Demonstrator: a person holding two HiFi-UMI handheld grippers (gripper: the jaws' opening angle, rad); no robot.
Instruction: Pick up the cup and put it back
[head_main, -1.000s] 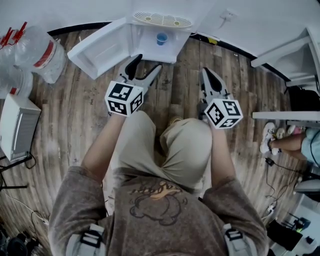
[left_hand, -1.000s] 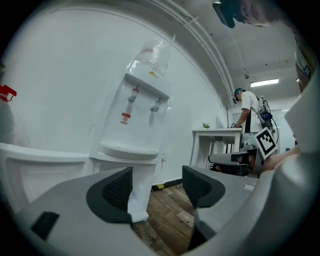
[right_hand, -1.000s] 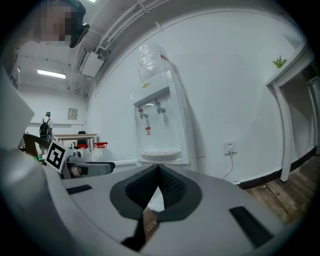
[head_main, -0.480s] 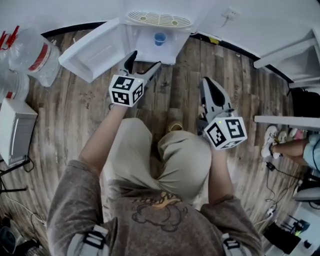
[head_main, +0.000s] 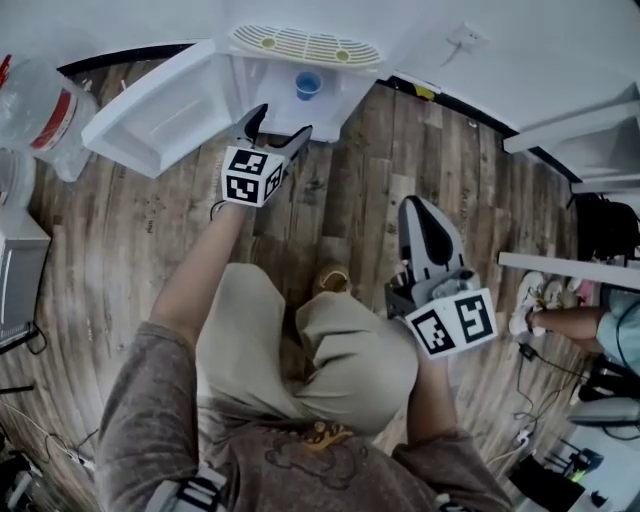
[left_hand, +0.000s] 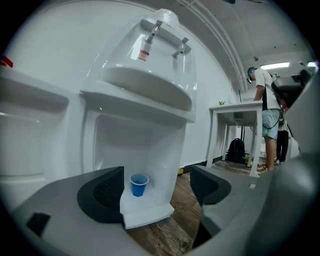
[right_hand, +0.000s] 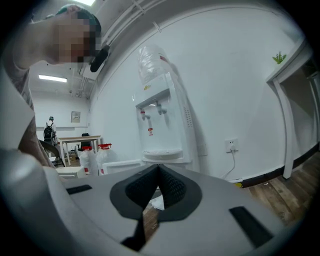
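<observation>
From the head view, the left tongs (head_main: 283, 121) reach toward the far side, their jaws spread wide and holding nothing, just short of the open lower compartment of a white water dispenser (head_main: 305, 44). A small blue cup (head_main: 308, 84) stands upright inside that compartment, apart from the jaws. The compartment's door (head_main: 150, 118) hangs open to the left. The right tongs (head_main: 417, 206) are nearer and to the right over the wooden floor (head_main: 130, 240), jaws together and empty. A big water jug (head_main: 45, 100) lies at the far left.

In the left gripper view, the left tongs (left_hand: 156, 190) stand wide apart with no pad touching anything. The cup (left_hand: 139, 184) shows between them, farther off, on the compartment's white shelf, and looks empty. To the right stand a white table (left_hand: 234, 107), a backpack (left_hand: 236, 150) beneath it and a person (left_hand: 270, 117).

In the right gripper view, the right tongs (right_hand: 159, 174) are pressed together with nothing between them. Beyond them the water dispenser (right_hand: 162, 125) stands against the wall, with a wall socket (right_hand: 231, 145) to its right and red-capped jugs (right_hand: 95, 156) to its left.
</observation>
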